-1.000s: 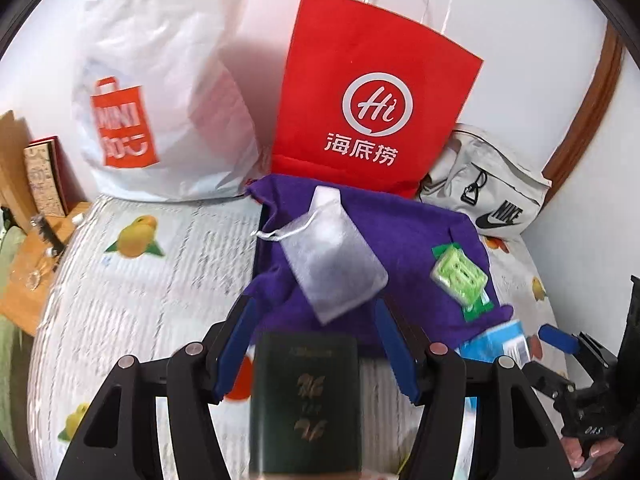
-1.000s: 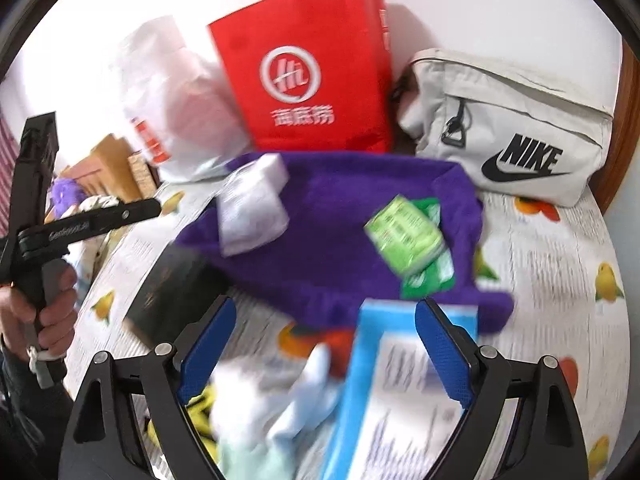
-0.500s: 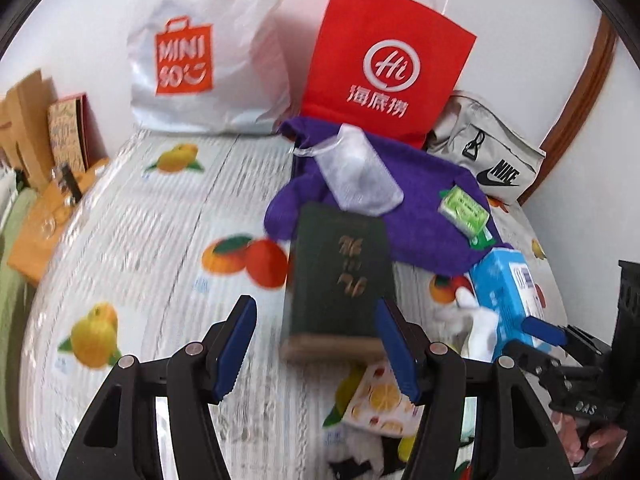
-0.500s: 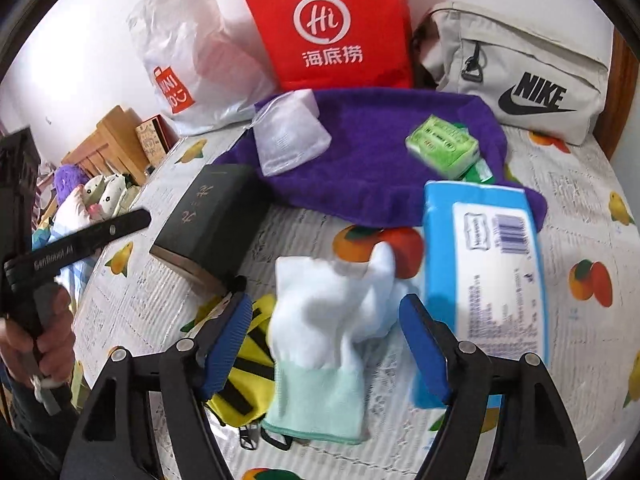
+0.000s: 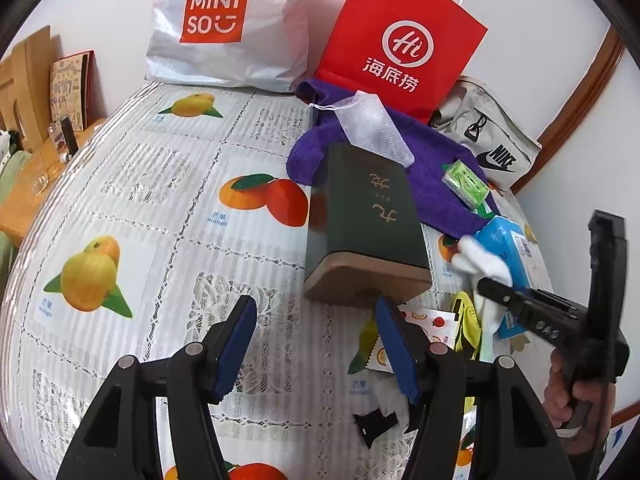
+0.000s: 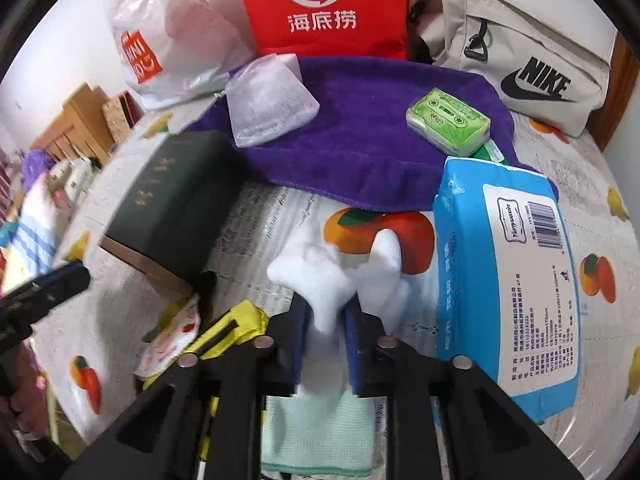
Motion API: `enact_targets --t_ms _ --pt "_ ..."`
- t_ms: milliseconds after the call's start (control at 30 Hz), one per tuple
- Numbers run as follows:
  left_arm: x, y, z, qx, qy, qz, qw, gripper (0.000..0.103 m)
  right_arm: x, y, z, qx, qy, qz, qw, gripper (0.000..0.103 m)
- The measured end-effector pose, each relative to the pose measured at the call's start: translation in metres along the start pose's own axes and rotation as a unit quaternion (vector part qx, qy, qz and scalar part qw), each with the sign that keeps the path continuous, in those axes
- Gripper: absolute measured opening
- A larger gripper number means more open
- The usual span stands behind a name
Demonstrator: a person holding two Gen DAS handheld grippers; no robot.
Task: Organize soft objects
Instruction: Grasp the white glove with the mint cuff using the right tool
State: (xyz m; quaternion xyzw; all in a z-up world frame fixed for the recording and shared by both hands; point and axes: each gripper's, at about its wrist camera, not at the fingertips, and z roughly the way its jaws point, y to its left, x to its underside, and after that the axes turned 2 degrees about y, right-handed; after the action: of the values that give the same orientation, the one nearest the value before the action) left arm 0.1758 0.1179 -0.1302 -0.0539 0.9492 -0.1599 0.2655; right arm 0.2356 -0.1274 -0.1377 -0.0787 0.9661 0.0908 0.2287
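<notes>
A white sock (image 6: pixel 320 276) with a mint cuff lies on the fruit-print tablecloth (image 5: pixel 160 208). My right gripper (image 6: pixel 326 328) points down at it, jaws closing tight, and both blue pads pinch the white fabric. In the left wrist view the sock (image 5: pixel 480 260) shows at the right gripper's tip (image 5: pixel 492 286). My left gripper (image 5: pixel 314 312) is open with nothing between its fingers. The dark green box (image 5: pixel 368 216) lies just beyond it. Behind are a purple towel (image 6: pixel 360 140), a mesh pouch (image 6: pixel 268 100), a green tissue pack (image 6: pixel 448 120) and a blue wipes pack (image 6: pixel 500 280).
A white Miniso bag (image 5: pixel 228 24), a red paper bag (image 5: pixel 400 36) and a beige Nike bag (image 6: pixel 520 52) line the back wall. A yellow strap item (image 6: pixel 240 324) and a fruit-print pouch (image 6: pixel 172 340) lie left of the sock. Wooden furniture (image 5: pixel 24 92) stands at the left.
My right gripper came down over the white sock and its jaws closed on it. The dark green box, between my left fingers a second ago, now lies ahead of them.
</notes>
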Motion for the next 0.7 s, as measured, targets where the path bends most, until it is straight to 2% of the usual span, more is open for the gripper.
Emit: enact_targets --t_ms 67,300,533,700 --pt "0.001 0.001 0.001 0.001 0.001 -0.003 1.0 0.06 0.001 -0.003 -0.014 -0.023 -0.022 0.006 0.999 0.014" --pt "0.011 -0.006 0.002 0.018 0.01 -0.002 0.9998 0.06 0.009 -0.01 -0.064 -0.051 -0.068 0.01 0.996 0.014" --pt "0.028 -0.032 0.008 0.05 0.033 0.024 0.9979 0.06 0.047 -0.009 -0.104 -0.039 -0.082 -0.023 0.996 0.014" --pt "0.039 -0.043 0.006 0.018 0.026 0.06 0.9977 0.063 0.081 -0.02 -0.112 -0.025 -0.075 -0.033 0.996 0.014"
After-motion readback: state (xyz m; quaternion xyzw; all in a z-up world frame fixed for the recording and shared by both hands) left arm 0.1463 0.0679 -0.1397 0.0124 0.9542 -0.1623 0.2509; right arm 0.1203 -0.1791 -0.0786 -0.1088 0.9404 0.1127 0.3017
